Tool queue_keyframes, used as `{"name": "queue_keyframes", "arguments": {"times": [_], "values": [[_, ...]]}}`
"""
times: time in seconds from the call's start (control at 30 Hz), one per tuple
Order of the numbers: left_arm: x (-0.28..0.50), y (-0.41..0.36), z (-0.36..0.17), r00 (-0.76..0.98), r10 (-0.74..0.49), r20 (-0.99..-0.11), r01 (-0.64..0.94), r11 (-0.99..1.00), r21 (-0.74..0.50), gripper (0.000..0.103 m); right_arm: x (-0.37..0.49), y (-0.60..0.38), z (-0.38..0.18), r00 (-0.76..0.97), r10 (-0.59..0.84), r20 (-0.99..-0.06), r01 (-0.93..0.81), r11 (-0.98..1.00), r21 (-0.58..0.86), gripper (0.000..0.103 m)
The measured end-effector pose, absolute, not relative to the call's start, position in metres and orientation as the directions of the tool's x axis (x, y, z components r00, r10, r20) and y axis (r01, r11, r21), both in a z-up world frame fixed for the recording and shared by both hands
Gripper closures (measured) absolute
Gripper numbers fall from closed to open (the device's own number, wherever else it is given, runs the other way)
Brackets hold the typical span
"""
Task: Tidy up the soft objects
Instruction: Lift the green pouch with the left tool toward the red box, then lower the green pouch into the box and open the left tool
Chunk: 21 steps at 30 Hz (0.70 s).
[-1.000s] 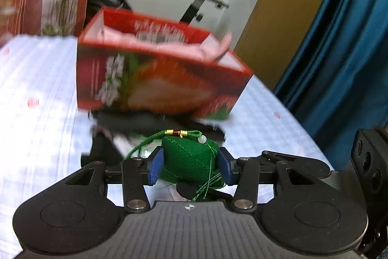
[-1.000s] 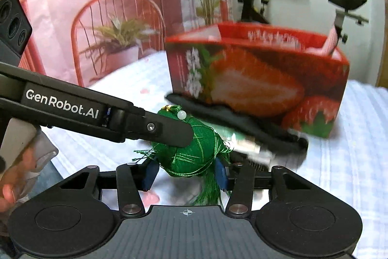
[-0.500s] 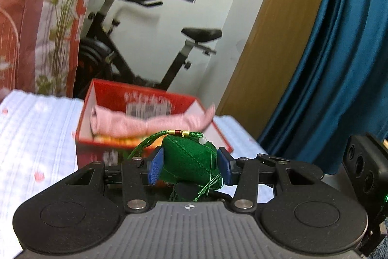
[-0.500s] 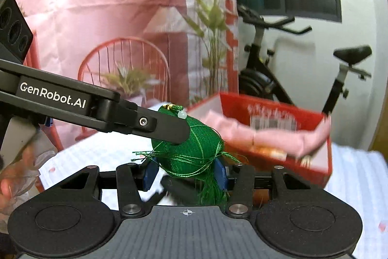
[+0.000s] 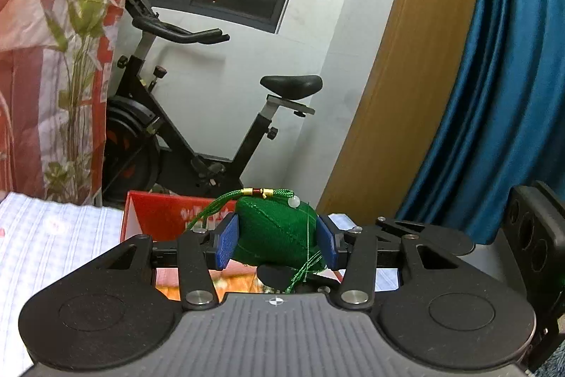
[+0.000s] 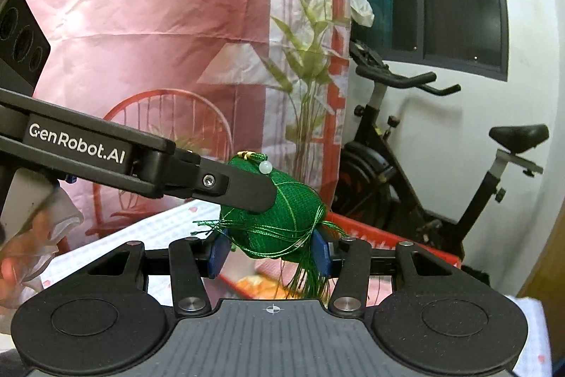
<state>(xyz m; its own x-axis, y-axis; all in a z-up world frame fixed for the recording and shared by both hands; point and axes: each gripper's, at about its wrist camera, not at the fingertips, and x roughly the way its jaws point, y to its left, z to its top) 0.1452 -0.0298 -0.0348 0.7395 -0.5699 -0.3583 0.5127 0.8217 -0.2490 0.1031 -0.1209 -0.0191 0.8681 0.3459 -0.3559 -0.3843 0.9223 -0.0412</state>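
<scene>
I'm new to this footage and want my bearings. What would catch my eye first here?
A bright green stuffed pouch with cord and tassel sits dead centre, pinched by both the left gripper and the right gripper at once. Just beyond and below it is a red box, and an exercise bike stands against the white wall behind.

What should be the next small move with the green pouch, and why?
Probably lower it toward the red box. Both the left gripper and the right gripper clamp the green pouch in the air, and the box lies just below and beyond it.
</scene>
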Motion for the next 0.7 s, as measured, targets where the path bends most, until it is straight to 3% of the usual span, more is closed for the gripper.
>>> {"name": "queue_keyframes", "arguments": {"times": [0.3, 0.7], "values": [[0.194, -0.026, -0.031, 0.735, -0.57, -0.367, 0.501, 0.822, -0.272, 0.053, 0.164, -0.126, -0.006, 0.873, 0.336, -0.353, -0.383, 0.921, -0.069, 0.058], [0.228, -0.016, -0.096, 0.682, -0.507, -0.527, 0.413, 0.862, -0.295, 0.053, 0.209, -0.109, -0.08, 0.803, 0.343, -0.487, -0.404, 0.915, -0.021, 0.058]]}}
